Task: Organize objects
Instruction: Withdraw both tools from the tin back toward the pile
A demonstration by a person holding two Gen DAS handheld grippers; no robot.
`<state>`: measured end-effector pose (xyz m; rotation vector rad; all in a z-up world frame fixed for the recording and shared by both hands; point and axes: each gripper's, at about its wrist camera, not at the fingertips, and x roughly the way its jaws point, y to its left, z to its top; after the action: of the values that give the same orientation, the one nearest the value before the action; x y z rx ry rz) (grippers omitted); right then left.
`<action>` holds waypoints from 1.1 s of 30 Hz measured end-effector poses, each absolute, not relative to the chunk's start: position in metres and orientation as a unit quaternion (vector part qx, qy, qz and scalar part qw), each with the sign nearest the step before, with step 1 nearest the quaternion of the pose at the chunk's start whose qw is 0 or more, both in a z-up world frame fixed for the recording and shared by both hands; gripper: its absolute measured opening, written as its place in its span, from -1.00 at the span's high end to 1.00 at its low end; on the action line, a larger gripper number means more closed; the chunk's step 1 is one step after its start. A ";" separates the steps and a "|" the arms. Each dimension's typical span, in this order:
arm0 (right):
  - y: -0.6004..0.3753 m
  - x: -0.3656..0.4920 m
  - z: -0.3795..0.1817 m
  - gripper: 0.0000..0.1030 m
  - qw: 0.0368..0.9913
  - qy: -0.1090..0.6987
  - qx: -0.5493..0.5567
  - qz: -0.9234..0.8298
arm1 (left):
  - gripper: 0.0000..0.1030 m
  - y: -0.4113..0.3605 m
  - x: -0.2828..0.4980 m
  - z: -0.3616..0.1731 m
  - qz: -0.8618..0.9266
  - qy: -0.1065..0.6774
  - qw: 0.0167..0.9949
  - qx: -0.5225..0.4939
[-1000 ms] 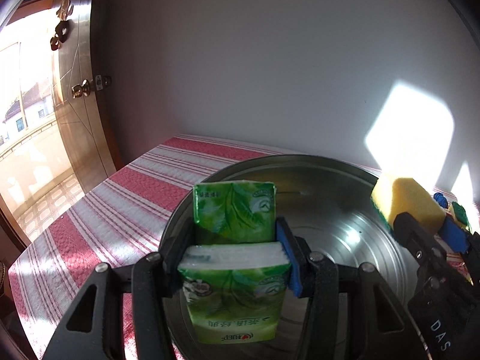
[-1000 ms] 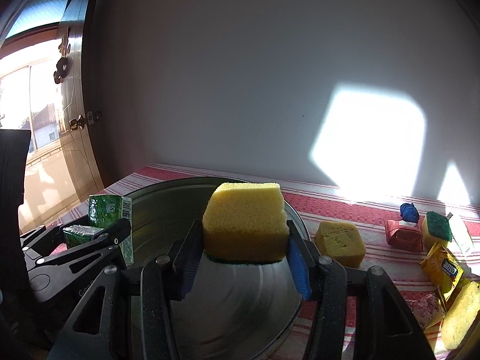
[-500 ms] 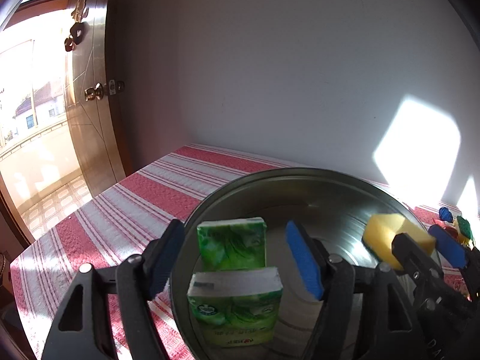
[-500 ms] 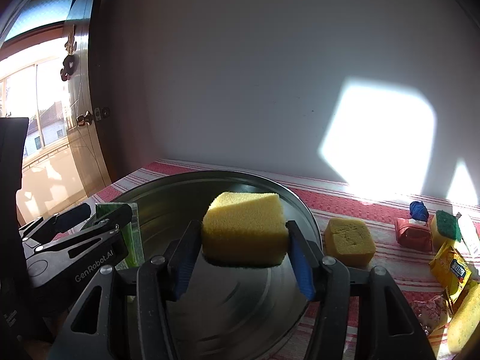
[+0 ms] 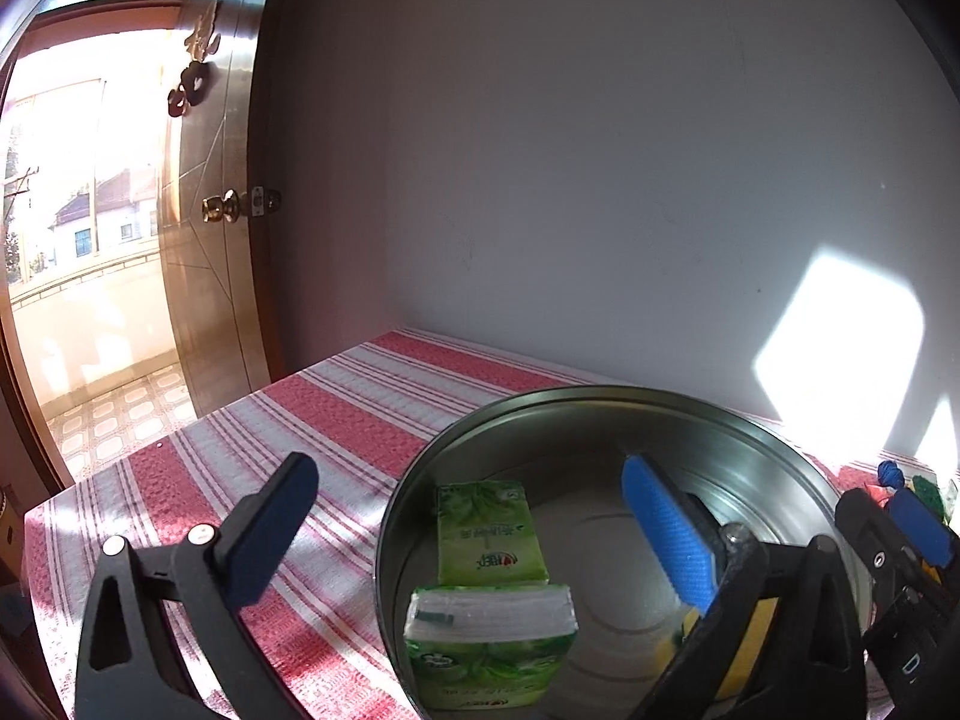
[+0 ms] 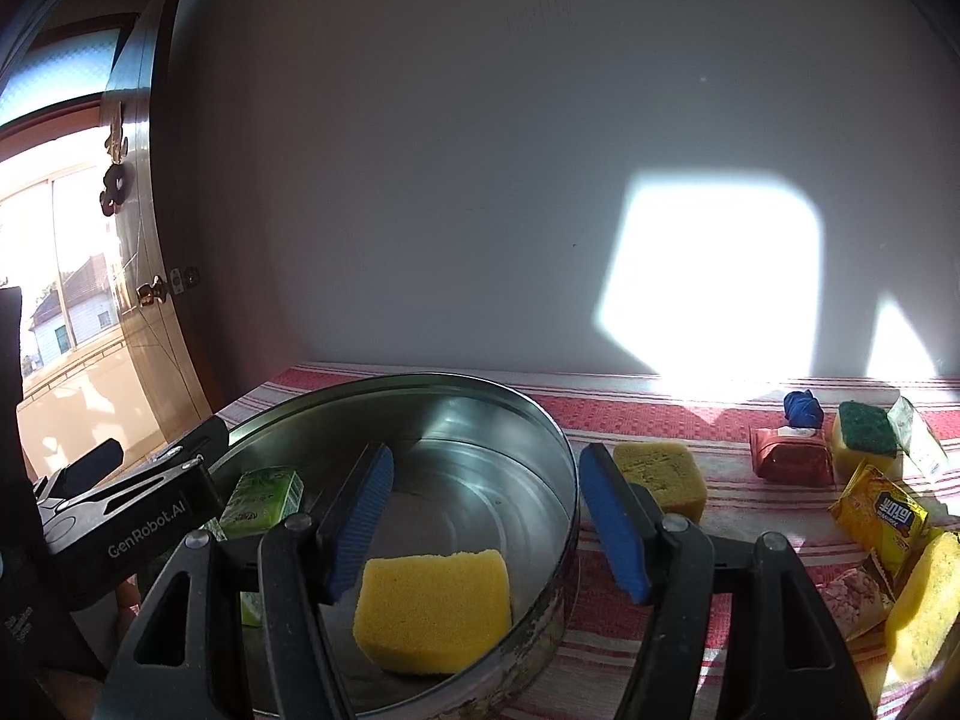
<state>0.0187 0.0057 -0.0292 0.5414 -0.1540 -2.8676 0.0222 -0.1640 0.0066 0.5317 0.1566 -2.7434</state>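
A round metal tin [image 5: 600,402] [image 6: 540,420] sits on the striped cloth. Two green tissue packs [image 5: 489,642] [image 5: 489,531] lie inside its left part; one shows in the right wrist view [image 6: 264,495]. A yellow sponge [image 6: 432,603] lies in the tin near its front wall. My left gripper [image 5: 468,516] is open and empty above the tin's left rim. My right gripper [image 6: 486,510] is open and empty just above the sponge.
A red-and-white striped cloth [image 5: 336,414] covers the table. Right of the tin lie a yellow sponge [image 6: 660,477], a red packet [image 6: 789,453], a blue object [image 6: 801,408], a green-topped sponge [image 6: 864,438], a yellow sachet [image 6: 882,510] and another sponge [image 6: 924,606]. A door [image 5: 210,210] stands at left.
Both grippers opened and drew back. The left let go of the tissue pack and the right let go of the yellow sponge; both now rest in the tin.
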 end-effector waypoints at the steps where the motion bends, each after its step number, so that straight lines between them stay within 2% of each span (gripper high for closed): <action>1: 0.006 0.020 -0.029 -0.30 0.108 -0.053 0.182 -0.976 | -0.99 -0.163 0.024 0.007 -0.966 0.052 0.176 0.184; 10: 0.009 0.035 -0.025 -0.30 0.086 -0.016 0.173 -0.981 | -1.00 -0.156 0.033 0.007 -0.971 0.034 0.179 0.156; 18: 0.048 0.044 -0.025 -0.30 0.047 -0.019 0.185 -0.981 | -0.99 -0.147 0.030 0.000 -0.971 0.040 0.147 0.186; 23: 0.070 0.050 -0.026 -0.30 0.039 -0.018 0.194 -0.980 | -0.99 -0.124 0.036 0.001 -0.976 0.001 0.133 0.171; 33: 0.118 0.066 -0.025 -0.30 0.010 -0.001 0.200 -0.980 | -0.99 -0.062 0.050 0.001 -0.983 -0.008 0.053 0.176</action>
<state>0.0660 0.1178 -0.0247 0.6239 -0.0031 -3.0584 0.0498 -0.0621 0.0015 0.5338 -0.0255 -2.9885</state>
